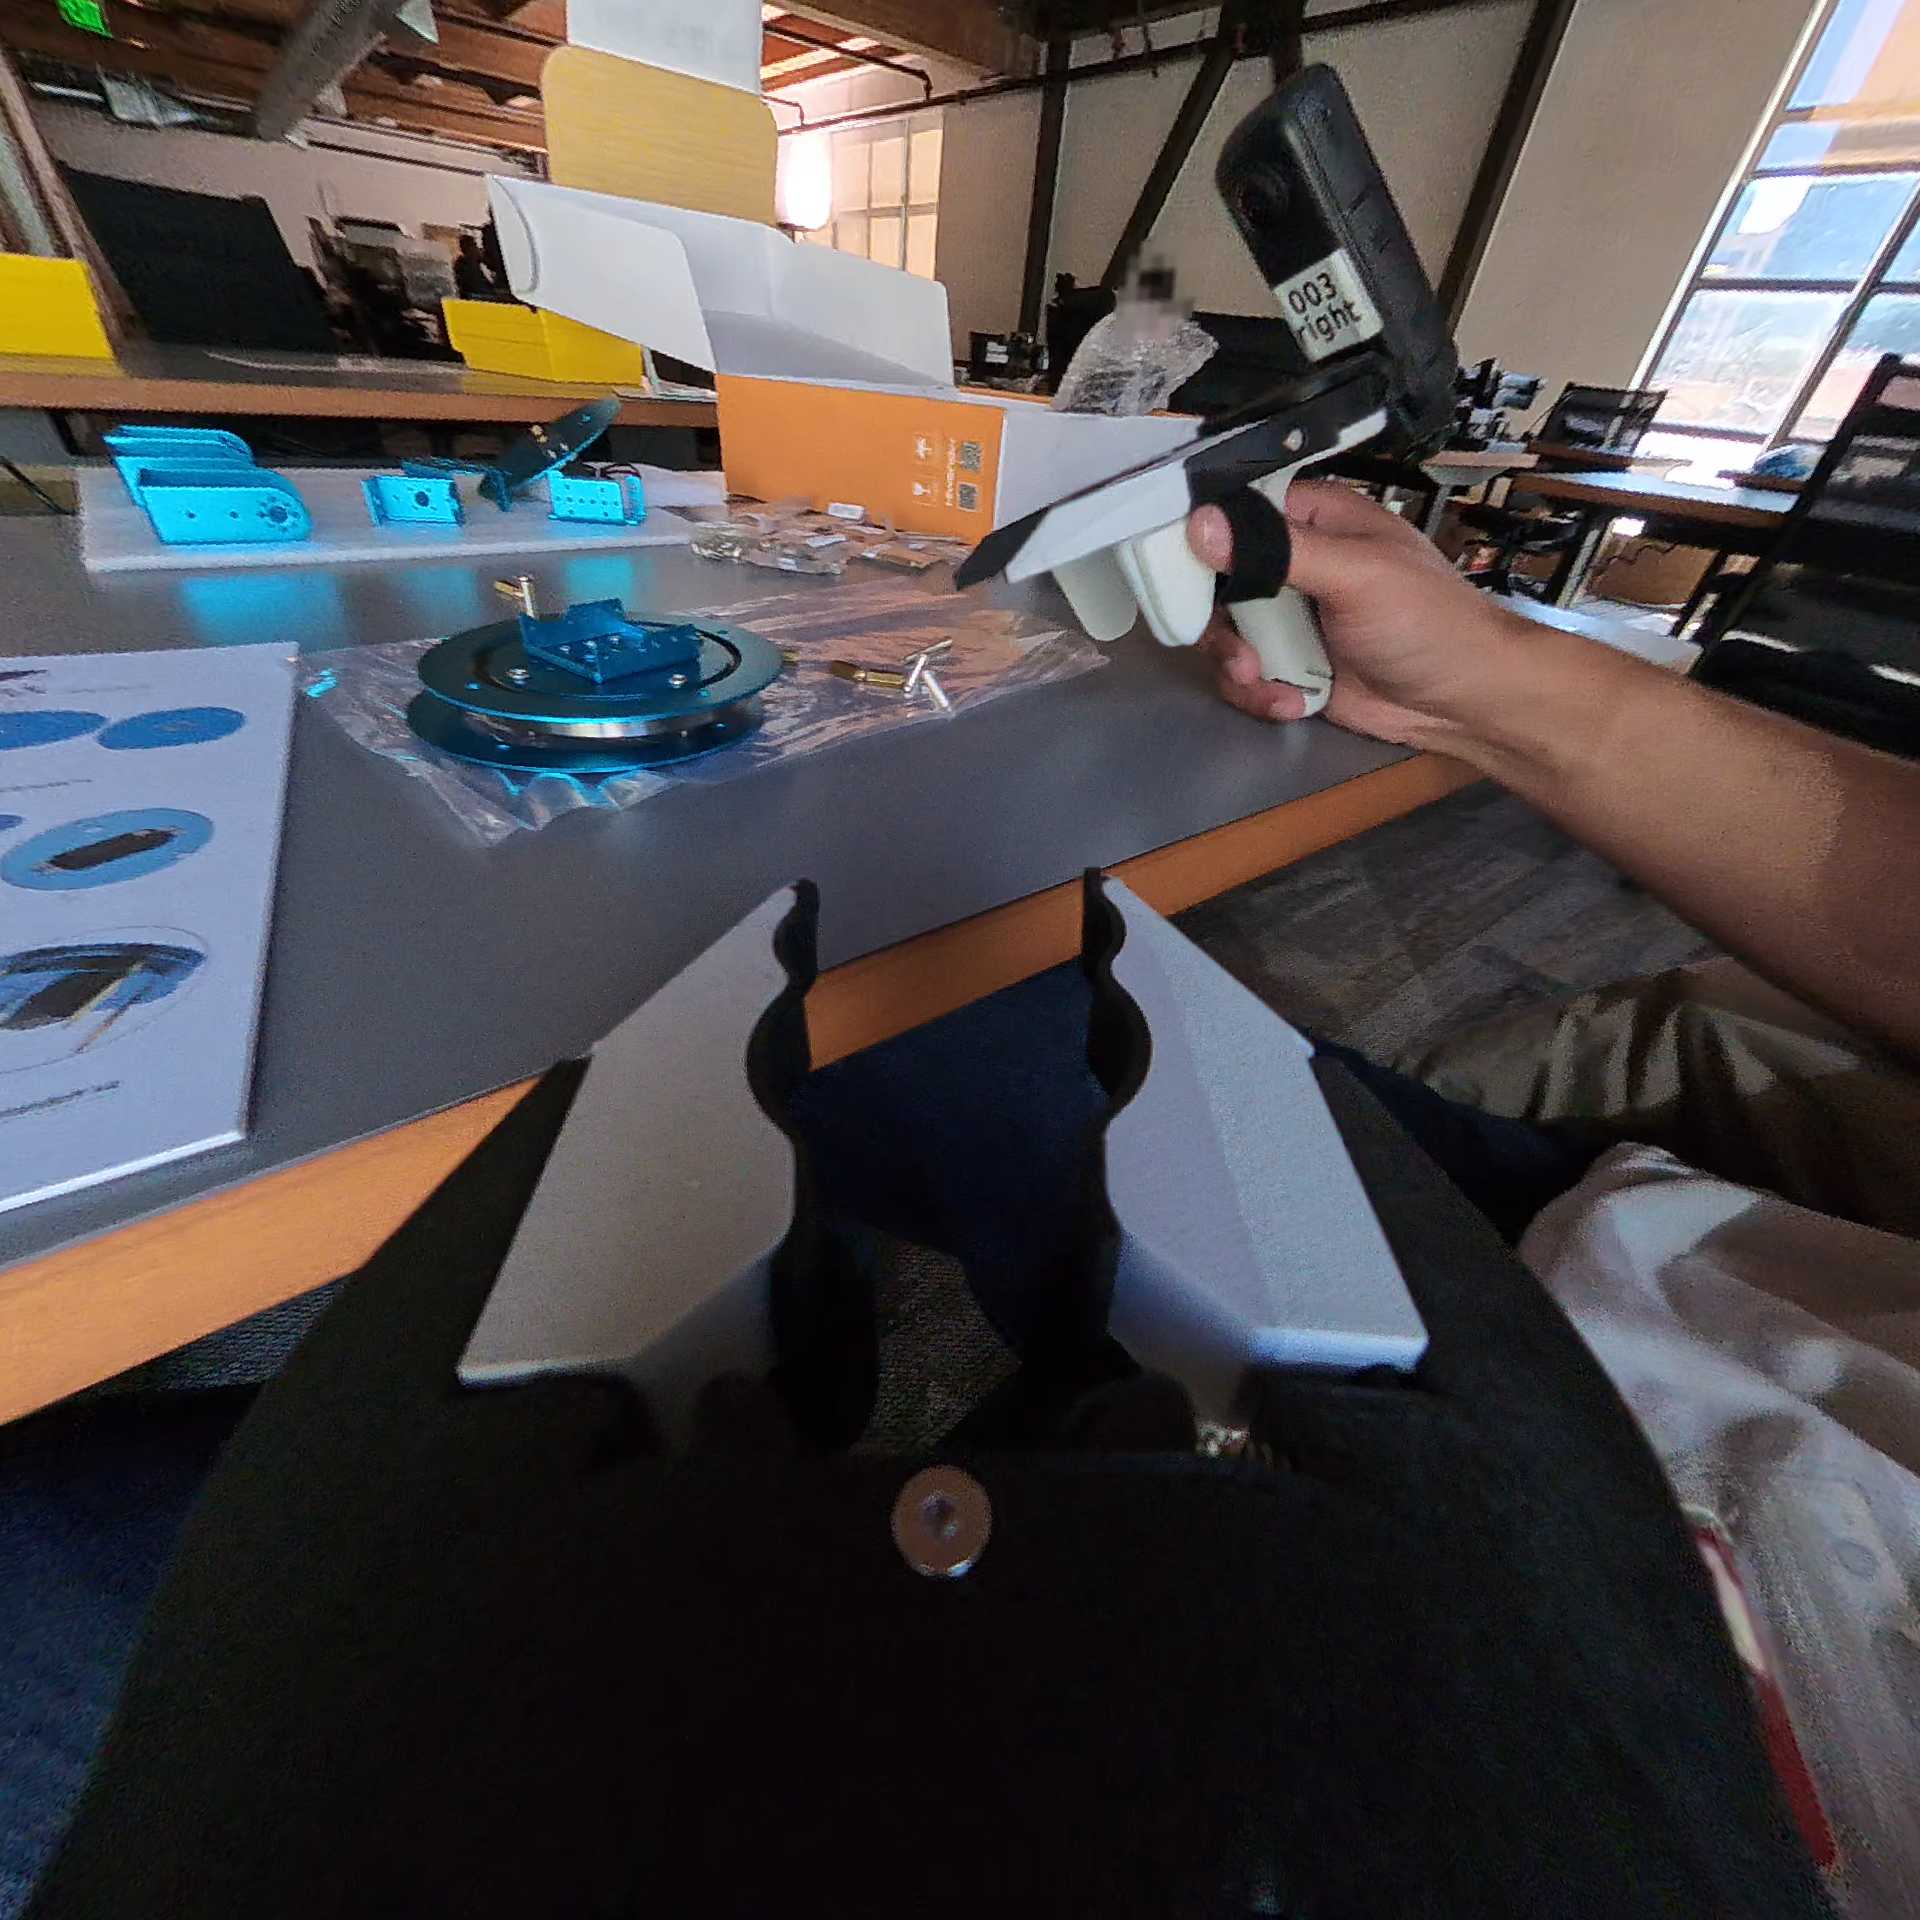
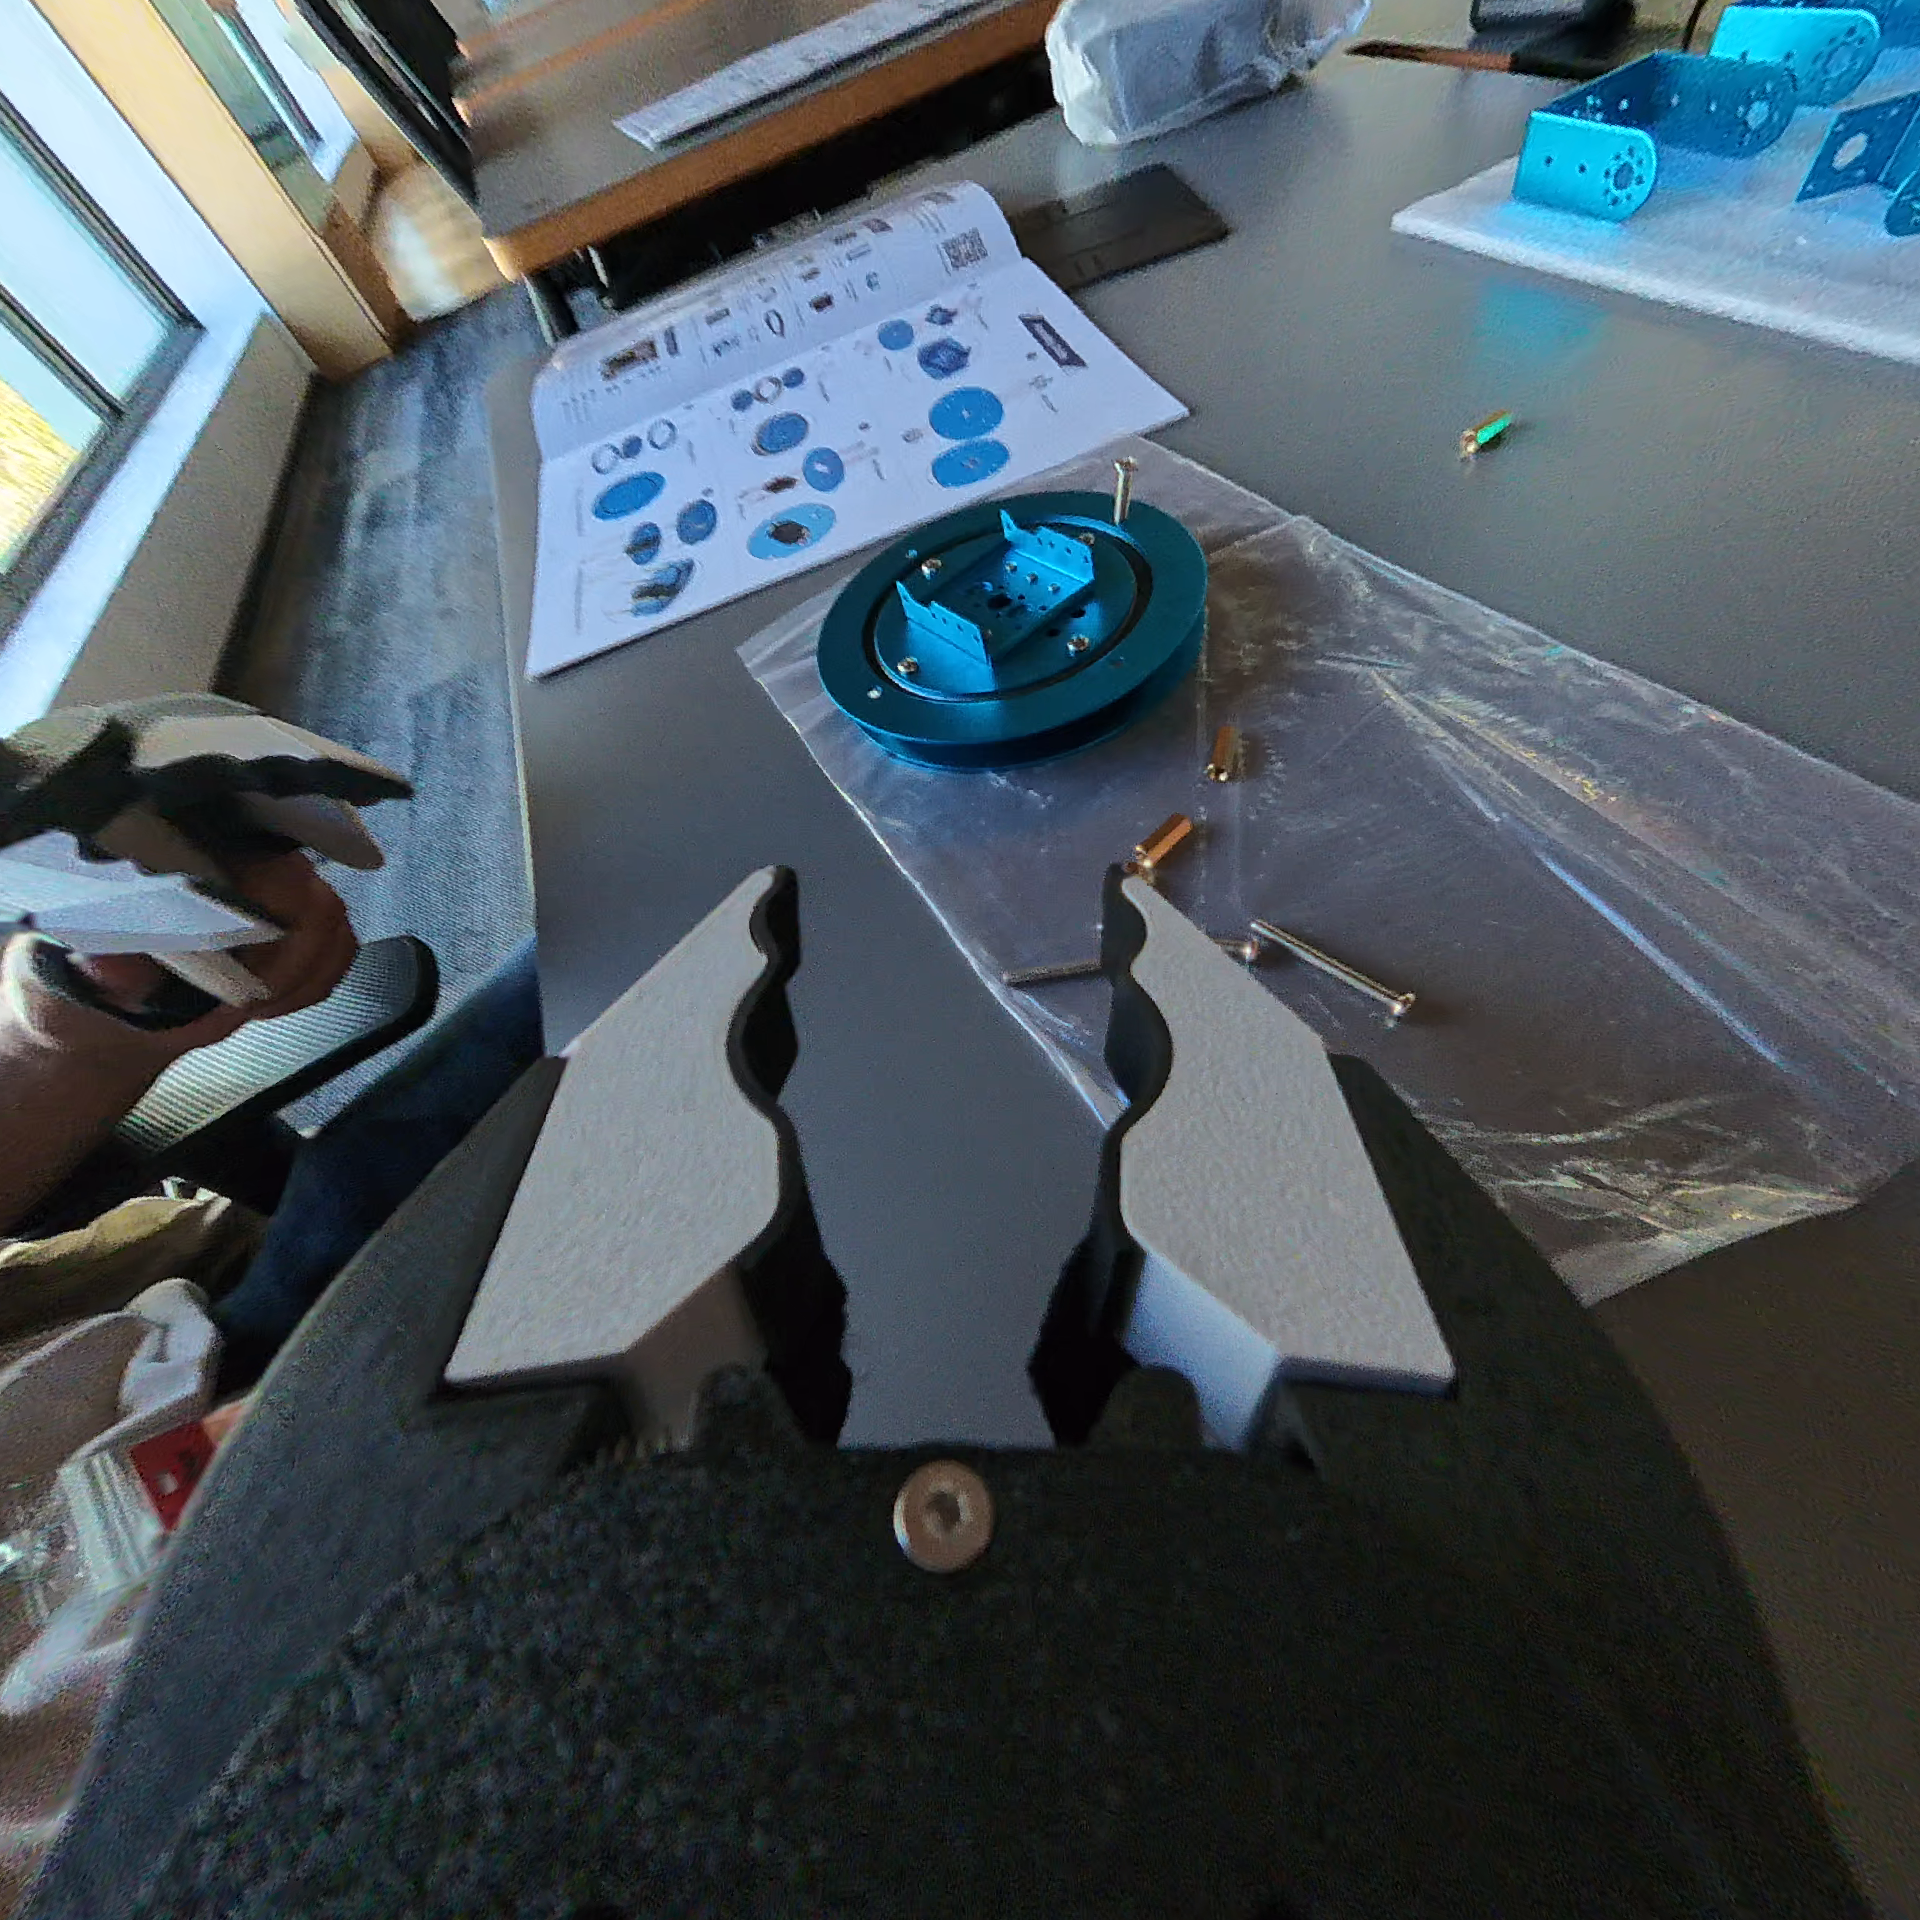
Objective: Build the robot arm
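Both grippers are empty, fingers spread apart. The left gripper [image 1: 945, 894] hangs off the table [image 1: 935, 790] edge, nothing between its tips. The right gripper [image 2: 951, 883] hovers over the table, tips just above the clear bag [image 2: 1507, 935]. The blue disc [image 2: 1013, 634] with its bracket sits on that bag at 12 o'clock. Loose screws [image 2: 1330, 966] and brass standoffs [image 2: 1164, 836] lie at about 1 o'clock, with the manual [image 2: 831, 416] at 11.

Left gripper [image 1: 945, 904]: jaws apart, empty, off worktop [image 1: 935, 790] edge; blue disc [image 1: 597, 686] on plastic bag [image 1: 883, 644]; right gripper [image 1: 961, 577] hand-held
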A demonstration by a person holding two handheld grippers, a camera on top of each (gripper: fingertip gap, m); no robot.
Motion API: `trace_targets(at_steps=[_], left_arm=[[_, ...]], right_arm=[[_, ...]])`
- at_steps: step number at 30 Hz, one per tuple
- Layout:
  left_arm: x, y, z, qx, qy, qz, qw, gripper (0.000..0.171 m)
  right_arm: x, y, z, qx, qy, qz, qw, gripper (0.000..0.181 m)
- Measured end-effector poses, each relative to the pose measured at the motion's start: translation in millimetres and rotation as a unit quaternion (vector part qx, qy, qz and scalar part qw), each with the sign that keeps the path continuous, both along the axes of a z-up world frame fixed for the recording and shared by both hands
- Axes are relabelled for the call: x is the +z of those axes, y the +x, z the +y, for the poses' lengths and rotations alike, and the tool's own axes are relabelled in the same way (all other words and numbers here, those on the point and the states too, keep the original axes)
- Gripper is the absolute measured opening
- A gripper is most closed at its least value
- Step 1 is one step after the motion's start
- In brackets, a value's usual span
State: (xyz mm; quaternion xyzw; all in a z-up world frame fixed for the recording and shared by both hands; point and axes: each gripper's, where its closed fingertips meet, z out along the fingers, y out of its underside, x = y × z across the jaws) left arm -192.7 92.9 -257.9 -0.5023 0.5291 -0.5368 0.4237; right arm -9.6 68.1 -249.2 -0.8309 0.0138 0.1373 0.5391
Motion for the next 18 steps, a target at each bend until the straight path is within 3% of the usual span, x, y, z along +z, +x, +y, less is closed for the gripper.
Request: trace_targets(at_steps=[4,8,18], left_arm=[[-0.5,-4.7,9.2,0.03,0.006,0.005,1.0,0.051],[-0.2,-12.9,19.3,0.044,-0.033,0.009,0.998,0.051],[1.5,-49.9,60.8,0.124,-0.038,0.007,0.992,0.051]], right_arm=[[11.5,2.3,-1.7,0.004,0.035,0.038,0.999,0.055],[16.9,3.4,0.4,0.001,0.054,0.014,0.998,0.051],[11.5,3.0,0.0,-0.009,0.039,-0.014,0.999,0.05]])
